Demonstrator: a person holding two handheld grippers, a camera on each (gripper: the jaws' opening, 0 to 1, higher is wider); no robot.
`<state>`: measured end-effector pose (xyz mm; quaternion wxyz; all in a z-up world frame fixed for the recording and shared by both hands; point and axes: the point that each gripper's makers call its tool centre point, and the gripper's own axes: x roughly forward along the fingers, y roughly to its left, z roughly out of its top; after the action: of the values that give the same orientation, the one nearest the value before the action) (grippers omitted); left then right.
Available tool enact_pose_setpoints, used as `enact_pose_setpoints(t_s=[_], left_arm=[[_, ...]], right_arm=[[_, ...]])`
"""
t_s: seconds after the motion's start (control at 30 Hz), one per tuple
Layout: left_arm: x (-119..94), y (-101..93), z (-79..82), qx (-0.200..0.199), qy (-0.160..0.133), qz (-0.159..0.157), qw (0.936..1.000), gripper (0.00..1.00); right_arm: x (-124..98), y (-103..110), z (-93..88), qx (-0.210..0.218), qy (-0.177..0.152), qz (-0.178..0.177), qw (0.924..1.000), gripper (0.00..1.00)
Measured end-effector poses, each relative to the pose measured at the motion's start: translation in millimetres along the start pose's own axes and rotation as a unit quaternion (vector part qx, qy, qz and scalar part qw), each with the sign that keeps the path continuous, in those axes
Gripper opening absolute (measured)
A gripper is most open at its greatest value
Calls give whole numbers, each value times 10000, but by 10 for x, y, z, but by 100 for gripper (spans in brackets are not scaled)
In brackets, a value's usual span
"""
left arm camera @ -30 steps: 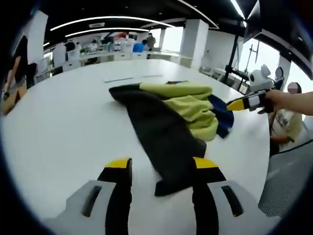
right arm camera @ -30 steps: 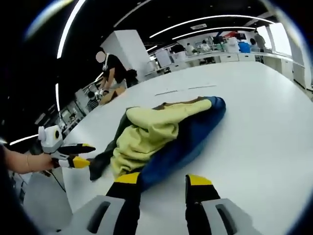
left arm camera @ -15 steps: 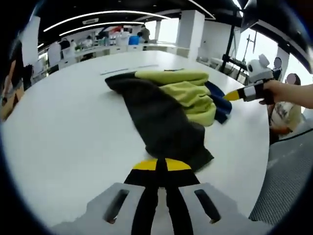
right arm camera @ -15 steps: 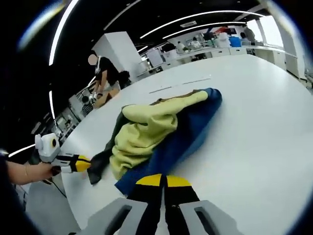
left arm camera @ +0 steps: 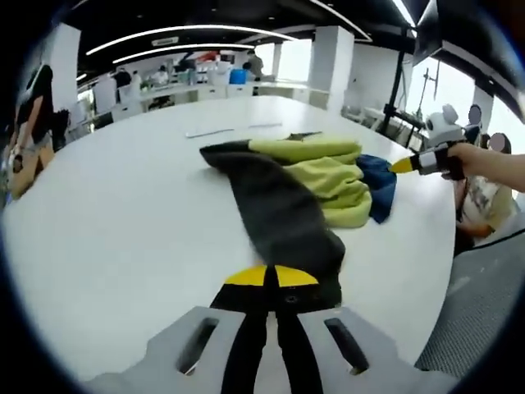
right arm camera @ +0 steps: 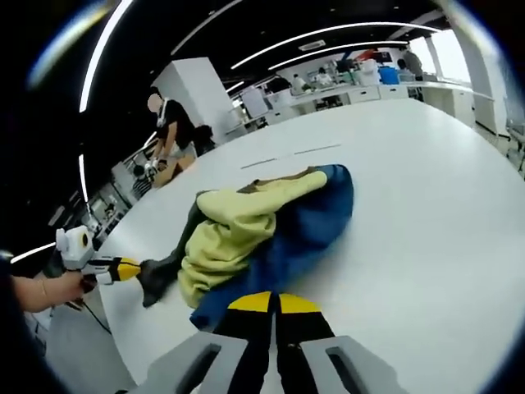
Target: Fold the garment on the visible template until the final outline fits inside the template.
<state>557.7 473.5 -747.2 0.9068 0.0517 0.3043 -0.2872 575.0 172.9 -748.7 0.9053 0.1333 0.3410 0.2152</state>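
Both grippers, spread apart a second ago, are now clenched on the garment's near edges and have drawn it in slightly. One garment (left arm camera: 303,185) lies crumpled on the one white table (left arm camera: 107,213); it shows three colours: a dark grey panel, a yellow-green middle and a blue part. In the left gripper view the left gripper (left arm camera: 271,277) pinches the dark grey end, and the dark strip runs away from the jaws toward the far left, with the yellow-green folds beside it to the right and the blue beyond. The right gripper (left arm camera: 404,166), in a hand (left arm camera: 469,159), reaches the blue edge there. In the right gripper view the right gripper (right arm camera: 270,302) bites the blue corner of the garment (right arm camera: 254,234); its long axis runs from the jaws up toward the far right. The left gripper (right arm camera: 125,268) meets the dark end at left. Two thin lines (right arm camera: 291,154) mark the table beyond the cloth. A person (right arm camera: 174,131) stands past the far edge.
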Motion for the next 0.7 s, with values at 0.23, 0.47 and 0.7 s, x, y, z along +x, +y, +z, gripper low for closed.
enact_pose_setpoints(t_s=[0.23,0.47,0.7], left_arm=[[-154,264,26,-127,-59,327,9994,0],[-257,505,3,-200,-23,636,9978,0],[-294,875,-35,-166,143,1097,9937,0]], right_arm=[[-165,-226,66,-138,108,-197,9997,0],[-289,-461,89,-487,329,-429,9973,0],[-322,-667,113,-560,480,-603,9955,0]])
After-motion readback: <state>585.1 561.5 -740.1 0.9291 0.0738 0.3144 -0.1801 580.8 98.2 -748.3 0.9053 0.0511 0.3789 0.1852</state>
